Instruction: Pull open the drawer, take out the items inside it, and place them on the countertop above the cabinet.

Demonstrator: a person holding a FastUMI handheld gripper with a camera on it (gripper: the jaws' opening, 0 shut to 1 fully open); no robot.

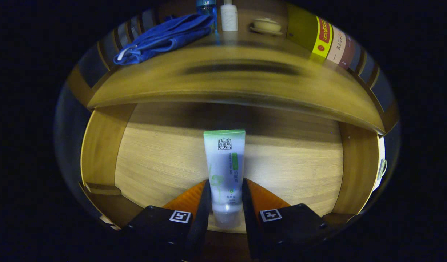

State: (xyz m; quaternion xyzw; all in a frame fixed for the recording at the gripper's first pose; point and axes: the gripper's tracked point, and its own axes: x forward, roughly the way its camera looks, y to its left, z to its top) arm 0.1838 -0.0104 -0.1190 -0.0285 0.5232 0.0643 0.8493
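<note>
1. The wooden cabinet countertop (245, 78) curves across above everything, its yellow-brown surface blurred along the near edge.
2. Beneath it the open wooden drawer (158, 160) shows a pale grained floor and darker side walls to left and right.
3. On the countertop's far left lies a crumpled blue cloth towel (167, 36), folded loosely on itself.
4. At the far right of the countertop stand some upright books (323, 40), one with a yellow spine and red label, paler and brown ones beside it.
5. The gripper (226, 187), black-bodied with orange finger backs and square markers, has both fingers pressed against the sides of the tube's lower half, clamped on it.
6. That white squeeze tube with a green top band and green print (225, 160) is held over the drawer floor, its translucent cap end nearest the gripper body, its flat end pointing toward the drawer's back.
7. Behind the towel stand a white bottle (229, 16) and, just beside it, a blue bottle (207, 7).
8. A small beige lidded cup on a saucer (267, 25) sits between the white bottle and the books.
</note>
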